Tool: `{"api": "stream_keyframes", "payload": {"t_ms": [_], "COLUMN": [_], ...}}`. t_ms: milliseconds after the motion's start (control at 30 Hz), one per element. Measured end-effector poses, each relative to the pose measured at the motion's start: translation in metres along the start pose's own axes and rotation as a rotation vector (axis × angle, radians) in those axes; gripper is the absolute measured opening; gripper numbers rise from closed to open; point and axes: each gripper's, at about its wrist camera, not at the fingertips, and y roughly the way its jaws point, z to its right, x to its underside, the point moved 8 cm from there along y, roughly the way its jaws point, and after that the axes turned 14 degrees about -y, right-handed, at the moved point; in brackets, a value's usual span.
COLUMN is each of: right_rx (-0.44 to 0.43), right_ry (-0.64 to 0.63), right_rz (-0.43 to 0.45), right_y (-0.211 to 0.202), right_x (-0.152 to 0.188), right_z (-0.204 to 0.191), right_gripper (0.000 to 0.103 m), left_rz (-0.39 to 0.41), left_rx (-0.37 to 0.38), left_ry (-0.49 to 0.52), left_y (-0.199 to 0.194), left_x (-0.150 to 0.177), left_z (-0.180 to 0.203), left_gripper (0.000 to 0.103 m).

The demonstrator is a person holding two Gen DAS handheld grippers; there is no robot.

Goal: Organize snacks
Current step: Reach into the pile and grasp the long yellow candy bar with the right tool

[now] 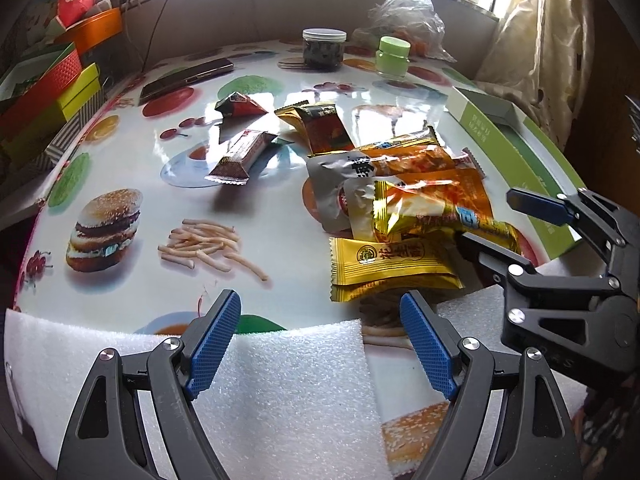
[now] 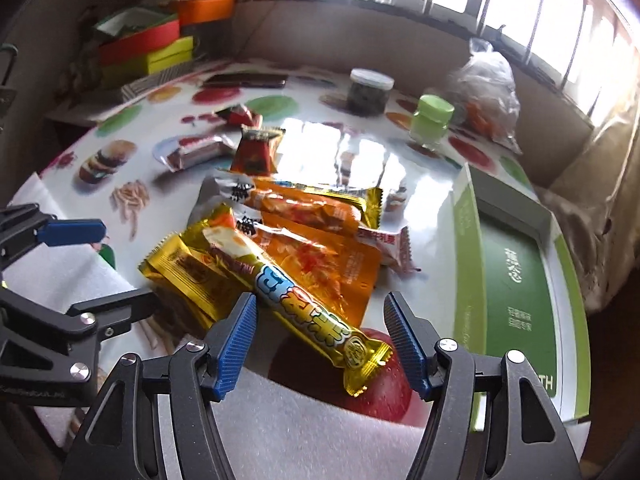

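A heap of snack packets lies on the food-print table: a long gold bar (image 2: 296, 300), orange pouches (image 2: 320, 260), a flat yellow packet (image 1: 388, 264) and a dark red packet (image 1: 324, 128). A brown bar (image 1: 240, 156) and a red triangular packet (image 1: 240, 106) lie apart to the left. My right gripper (image 2: 320, 320) is open, its jaws on either side of the gold bar's near end without gripping it. My left gripper (image 1: 320, 320) is open and empty over white foam, just short of the yellow packet. The right gripper also shows in the left wrist view (image 1: 492, 220).
An open green-and-white box (image 2: 516, 264) lies at the table's right. A dark-filled jar (image 1: 324, 50), a green-capped jar (image 1: 394, 58), a phone (image 1: 186, 78) and a plastic bag (image 1: 404, 16) stand at the back. Coloured boxes (image 1: 44, 88) are stacked at left. White foam sheets (image 1: 280, 392) cover the near edge.
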Motion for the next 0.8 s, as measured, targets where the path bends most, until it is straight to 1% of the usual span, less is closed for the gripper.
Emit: {"api": "stream_keyframes", "payload": {"t_ms": [33, 67, 167, 233, 300, 400, 500, 600, 733, 800], "right_rx": [-0.001, -0.006, -0.010, -0.024, -0.039, -0.041, -0.054, -0.063, -0.097, -0.110], "right_ry": [0.003, 0.007, 0.036, 0.072, 0.096, 0.141, 0.195, 0.229, 0.291, 0.315], "right_rz": [-0.009, -0.010, -0.007, 0.003, 0.013, 0.025, 0.046, 0.059, 0.074, 0.066], "right_y": [0.002, 0.004, 0.004, 0.003, 0.000, -0.002, -0.007, -0.013, -0.022, -0.024], "right_x": [0.000, 0.000, 0.001, 0.002, 0.002, 0.004, 0.004, 0.005, 0.008, 0.012], "right_z": [0.000, 0.001, 0.005, 0.010, 0.013, 0.021, 0.028, 0.033, 0.038, 0.039], "right_gripper": [0.055, 0.053, 0.043, 0.033, 0.029, 0.027, 0.025, 0.025, 0.024, 0.024], "left_rz": [-0.002, -0.003, -0.009, -0.011, -0.007, -0.013, -0.021, -0.023, -0.023, -0.038], "left_rx": [0.004, 0.008, 0.017, 0.018, 0.025, 0.032, 0.052, 0.057, 0.073, 0.085], "left_ry": [0.005, 0.012, 0.036, 0.052, 0.085, 0.144, 0.183, 0.223, 0.280, 0.299], "left_y": [0.000, 0.000, 0.001, 0.002, 0.002, 0.003, 0.005, 0.007, 0.008, 0.011], "left_x": [0.000, -0.001, -0.003, -0.006, -0.008, -0.010, -0.010, -0.012, -0.014, -0.014], "left_z": [0.001, 0.002, 0.005, 0.006, 0.011, 0.018, 0.025, 0.031, 0.039, 0.042], "left_gripper": [0.082, 0.082, 0.082, 0.082, 0.082, 0.082, 0.082, 0.082, 0.082, 0.082]}}
